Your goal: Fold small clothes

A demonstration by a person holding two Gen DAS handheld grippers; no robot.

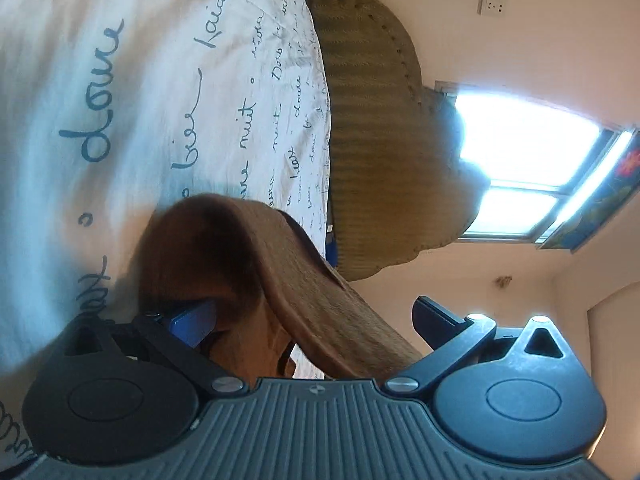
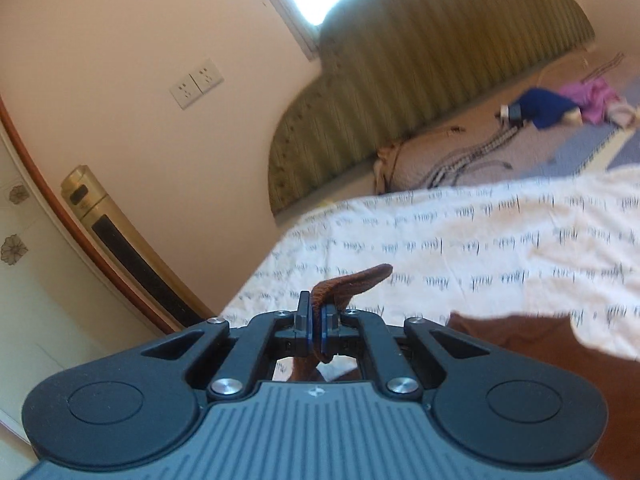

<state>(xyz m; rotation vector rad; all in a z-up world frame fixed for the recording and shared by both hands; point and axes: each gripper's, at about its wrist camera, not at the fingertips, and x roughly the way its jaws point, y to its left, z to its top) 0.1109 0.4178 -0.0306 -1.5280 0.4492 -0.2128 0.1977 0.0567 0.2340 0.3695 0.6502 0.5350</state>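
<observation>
Brown knitted cloth point(image 2: 352, 280) is pinched between the pressed-together blue pads of the right gripper point(image 2: 316, 326), a strip of it sticking up beyond them above the white bedsheet with blue script point(image 2: 480, 240). In the left wrist view the left gripper point(image 1: 316, 312) stands spread wide, the brown cloth point(image 1: 256, 264) draped between its fingers over the sheet point(image 1: 140, 80), near the green striped headboard point(image 1: 372, 120).

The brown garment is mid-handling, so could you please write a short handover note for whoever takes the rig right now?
Right gripper: shut on an edge of the brown garment.
Left gripper: jaws wide open, the garment draped between its fingers, not clamped.
The garment hangs above the white script-printed bedsheet, partly touching it.
Done: picked up. Left: no finished fold shows; lay it flat, fold it, set it down.
</observation>
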